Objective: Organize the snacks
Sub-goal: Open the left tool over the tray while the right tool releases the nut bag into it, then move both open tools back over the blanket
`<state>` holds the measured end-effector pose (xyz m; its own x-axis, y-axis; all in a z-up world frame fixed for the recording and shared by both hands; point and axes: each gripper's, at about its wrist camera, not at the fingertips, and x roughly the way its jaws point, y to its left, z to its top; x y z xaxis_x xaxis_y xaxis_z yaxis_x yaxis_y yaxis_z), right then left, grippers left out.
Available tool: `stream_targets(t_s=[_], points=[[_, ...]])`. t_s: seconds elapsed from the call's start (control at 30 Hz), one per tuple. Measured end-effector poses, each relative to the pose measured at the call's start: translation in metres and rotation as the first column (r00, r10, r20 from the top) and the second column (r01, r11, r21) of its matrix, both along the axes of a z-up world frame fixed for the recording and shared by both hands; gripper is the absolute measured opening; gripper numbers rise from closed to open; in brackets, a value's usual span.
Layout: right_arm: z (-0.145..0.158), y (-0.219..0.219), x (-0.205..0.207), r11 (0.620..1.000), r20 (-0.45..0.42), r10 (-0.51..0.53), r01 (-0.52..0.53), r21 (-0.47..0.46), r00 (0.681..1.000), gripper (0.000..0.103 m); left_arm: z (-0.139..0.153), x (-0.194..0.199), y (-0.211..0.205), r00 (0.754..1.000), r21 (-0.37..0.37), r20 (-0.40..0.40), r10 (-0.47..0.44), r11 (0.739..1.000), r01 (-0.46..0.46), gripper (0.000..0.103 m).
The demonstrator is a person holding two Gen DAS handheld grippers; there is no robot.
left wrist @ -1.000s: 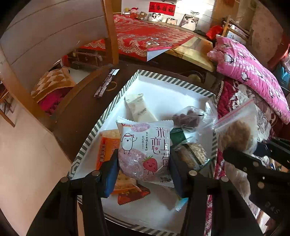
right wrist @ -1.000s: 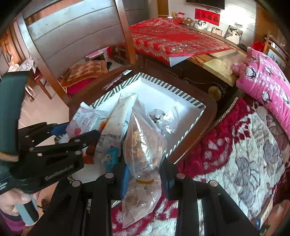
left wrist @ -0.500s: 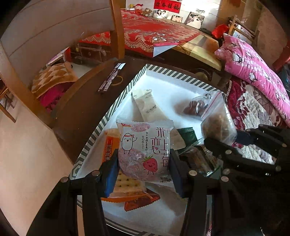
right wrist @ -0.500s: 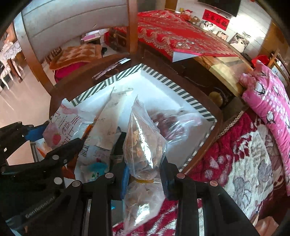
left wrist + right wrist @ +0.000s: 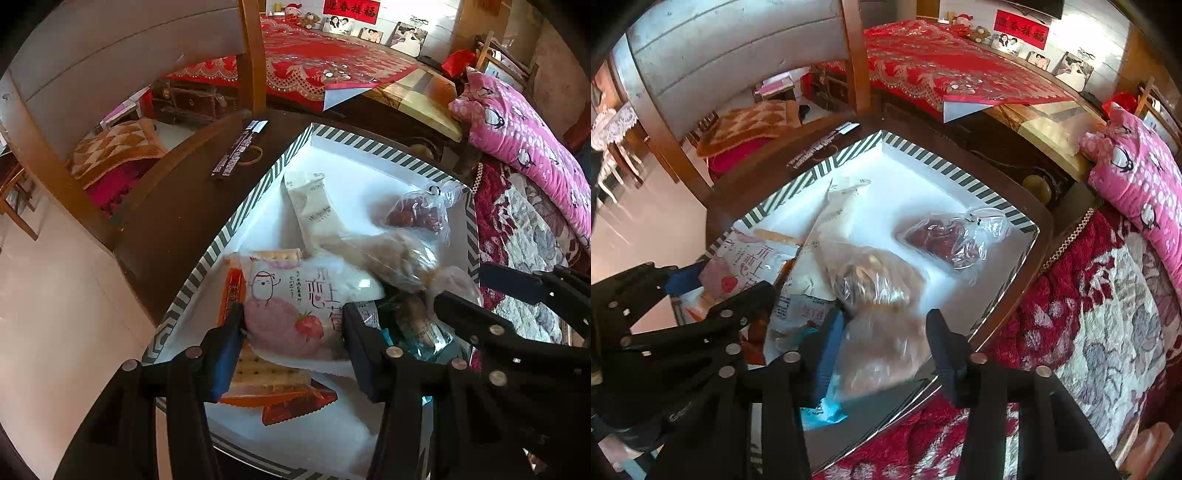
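1. Here, nearest my left camera, my left gripper (image 5: 291, 328) is clamped on the pink-and-white strawberry snack packet (image 5: 295, 302), one finger at each side edge; the packet sits over the near left part of the white tray with the green-striped rim (image 5: 258, 188).
2. Under that packet I see an orange cracker pack (image 5: 258, 376) lying flat on the tray floor.
3. On the right camera, my right gripper (image 5: 882, 343) has its jaws spread wide apart, gripping nothing. The clear plastic bag of brown snacks (image 5: 875, 288) lies between and just beyond the fingers, its knotted tail towards me. It looks blurred, so I cannot tell whether either finger touches it.
4. The bag rests on the tray's near right part, overlapping a long cream-white wrapped snack (image 5: 314, 210) that runs towards the far left corner.
5. Farther in, a small clear bag of dark red dates (image 5: 953, 240) sits near the tray's right rim, apart from the brown bag.
6. The tray sits on a dark brown round wooden table (image 5: 177, 221); a thin black strip (image 5: 236, 151) lies on it beyond the tray's left rim.
7. Beyond that stands a bed with a red embroidered cover (image 5: 942, 70).
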<state>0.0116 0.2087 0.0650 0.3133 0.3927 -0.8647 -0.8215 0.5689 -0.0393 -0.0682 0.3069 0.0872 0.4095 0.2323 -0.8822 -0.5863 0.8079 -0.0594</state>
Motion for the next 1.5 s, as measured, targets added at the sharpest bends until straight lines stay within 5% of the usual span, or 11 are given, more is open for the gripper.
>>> stream_targets(t_s=[0.37,0.93,1.5], points=[[0.015,-0.042,0.000,0.994,-0.073,-0.044,0.051,0.097,0.996,0.062,0.019,-0.005,-0.019,1.000,0.036,0.028,-0.003,0.999,0.002,0.076],[0.022,-0.181,0.009,0.950,-0.135,-0.237,0.259,0.177,0.962,0.069,0.041,0.034,-0.118,0.974,0.044,0.063,-0.216,0.976,0.213,0.081],[-0.005,-0.345,0.022,0.834,-0.194,-0.501,0.531,0.153,0.843,0.072,0.024,0.090,-0.230,0.905,0.032,0.009,-0.426,0.904,0.426,0.081]])
